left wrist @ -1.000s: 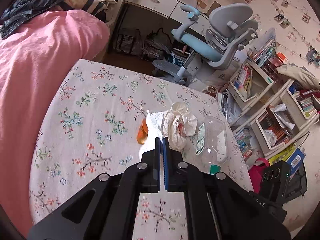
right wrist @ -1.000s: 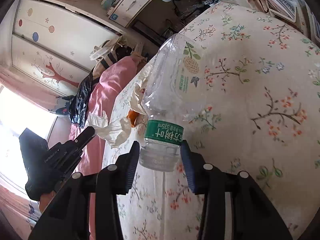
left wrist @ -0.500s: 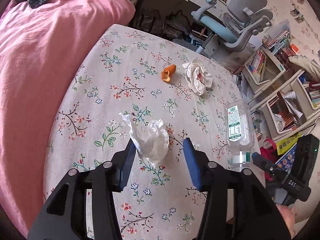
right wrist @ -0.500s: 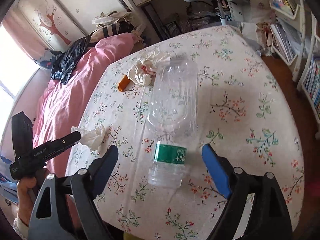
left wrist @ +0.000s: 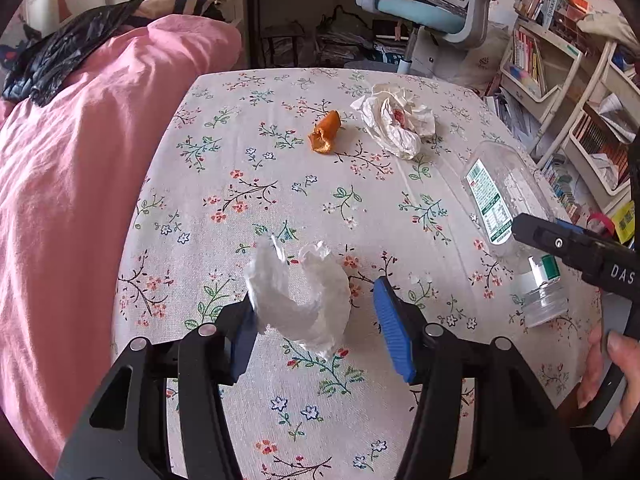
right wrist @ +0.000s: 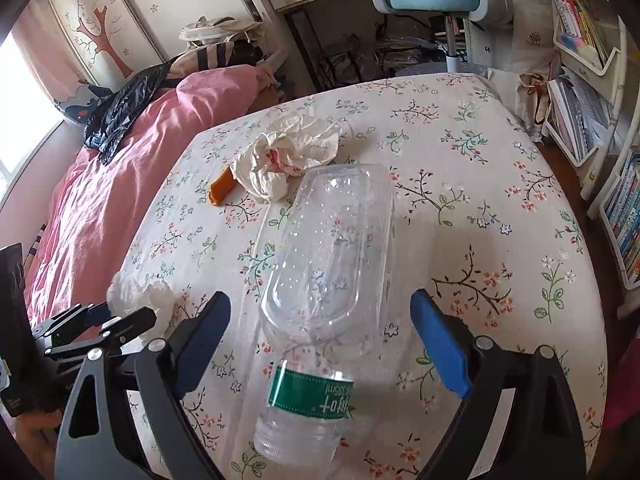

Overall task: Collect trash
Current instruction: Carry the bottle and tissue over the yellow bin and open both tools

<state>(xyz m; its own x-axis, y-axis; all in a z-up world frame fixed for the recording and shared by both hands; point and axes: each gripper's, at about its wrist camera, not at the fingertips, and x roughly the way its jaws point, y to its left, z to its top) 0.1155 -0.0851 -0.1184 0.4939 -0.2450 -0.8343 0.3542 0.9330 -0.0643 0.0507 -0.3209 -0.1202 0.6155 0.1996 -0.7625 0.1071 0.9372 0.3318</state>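
Observation:
A small white tissue point(left wrist: 298, 304) lies on the floral tablecloth point(left wrist: 240, 184) between the fingers of my left gripper point(left wrist: 316, 292). Its jaws are opening; the tissue leans on the left pad and the right pad stands clear of it. A clear plastic bottle point(right wrist: 332, 240) with a green label lies on its side, neck towards me, between the wide-open fingers of my right gripper point(right wrist: 320, 298), untouched. Farther back lie an orange peel point(left wrist: 325, 136) and a crumpled white paper point(left wrist: 394, 124). The right wrist view shows the left gripper point(right wrist: 120, 316) and tissue point(right wrist: 136, 292) at the left.
A bed with a pink duvet point(left wrist: 80, 160) and a black bag point(left wrist: 60, 56) borders the table's left side. Behind the table stands a blue-grey office chair point(left wrist: 432, 4). Shelves of books point(left wrist: 560, 60) line the right. A hand point(left wrist: 612, 380) holds the right gripper.
My left gripper carried the tissue from beside the crumpled paper towards the near edge and opened around it. My right gripper let go of the bottle's neck; the bottle now lies on the table.

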